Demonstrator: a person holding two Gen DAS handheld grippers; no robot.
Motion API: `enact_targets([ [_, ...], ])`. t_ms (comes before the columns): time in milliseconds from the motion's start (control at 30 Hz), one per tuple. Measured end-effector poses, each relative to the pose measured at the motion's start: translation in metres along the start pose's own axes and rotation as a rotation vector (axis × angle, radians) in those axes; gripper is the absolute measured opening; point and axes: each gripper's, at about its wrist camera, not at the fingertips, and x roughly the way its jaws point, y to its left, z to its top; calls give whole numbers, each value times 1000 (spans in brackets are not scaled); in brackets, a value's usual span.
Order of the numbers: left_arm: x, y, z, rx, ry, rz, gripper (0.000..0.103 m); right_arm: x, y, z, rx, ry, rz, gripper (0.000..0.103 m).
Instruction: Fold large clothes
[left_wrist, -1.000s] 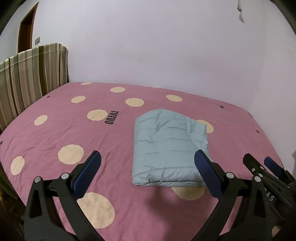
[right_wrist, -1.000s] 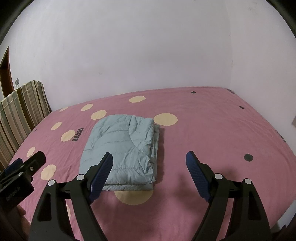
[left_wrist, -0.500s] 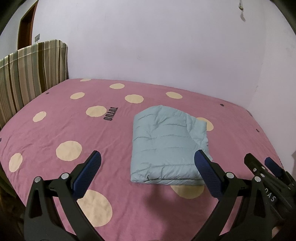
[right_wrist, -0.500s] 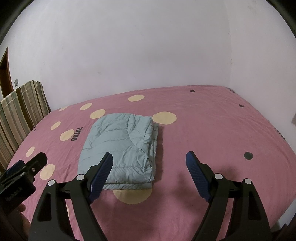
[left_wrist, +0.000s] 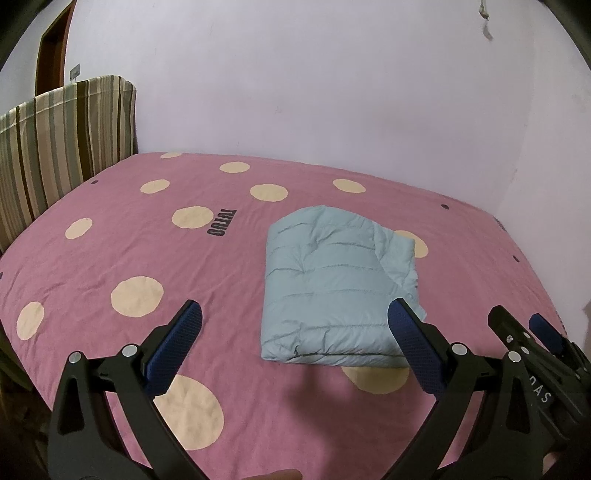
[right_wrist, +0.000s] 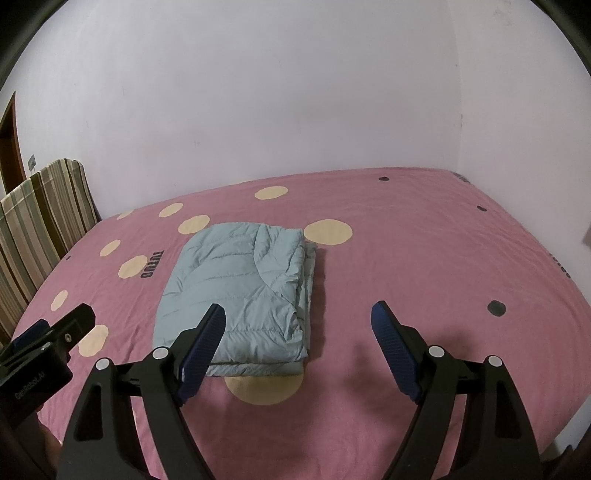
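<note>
Pink bedding with cream polka dots (left_wrist: 110, 258) carries the pale blue quilted puffer garment (left_wrist: 332, 288), folded into a compact rectangle just ahead of both tongs. Left tongs (left_wrist: 295, 321) and right tongs (right_wrist: 297, 317) hang wide open, gripping nothing. Folding looks finished; any next move would only call for tidying the loose right-hand edge.

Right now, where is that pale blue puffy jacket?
The jacket lies folded on the pink spotted bedsheet, right of its dark lettering in the left view, ahead of both open grippers, touching neither.
</note>
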Motion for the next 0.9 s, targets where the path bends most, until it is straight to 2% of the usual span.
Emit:
enact_targets([
  [900, 2, -1, -3, 17, 4, -28, 101, 1, 0, -1, 2, 5, -2, 80],
])
